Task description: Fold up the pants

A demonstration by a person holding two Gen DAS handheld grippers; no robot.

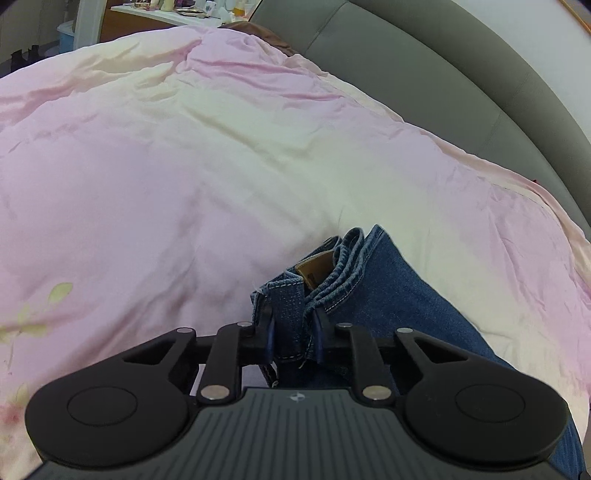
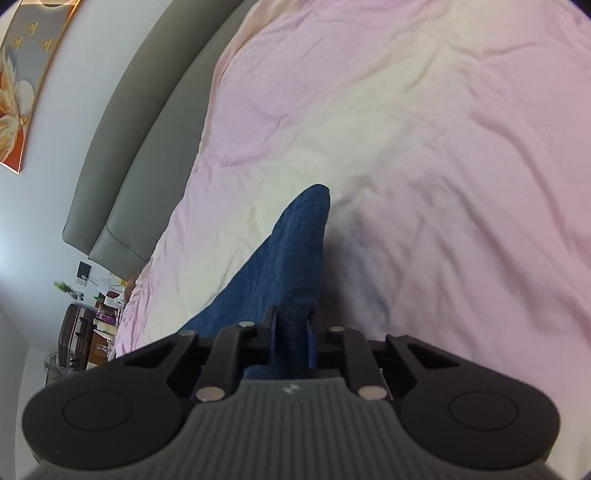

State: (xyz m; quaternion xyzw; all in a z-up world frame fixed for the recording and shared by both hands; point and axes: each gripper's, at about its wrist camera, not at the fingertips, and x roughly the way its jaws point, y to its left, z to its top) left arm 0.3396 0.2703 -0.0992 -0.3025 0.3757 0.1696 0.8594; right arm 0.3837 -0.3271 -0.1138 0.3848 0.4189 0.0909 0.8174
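Jaws of both grippers clamp jeans (image 1: 388, 295).

My left gripper (image 1: 294, 334) body hides the jeans (image 1: 388, 295) below my fingers; the picture's bottom edge cuts them. Shelf items (image 1: 177, 5) beyond the bed's far corner are too small to tell.

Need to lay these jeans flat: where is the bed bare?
Wide bare pink duvet lies beyond the jeans, out to the grey headboard. It is crowded only at the near edge, where left gripper and right gripper clamp denim.
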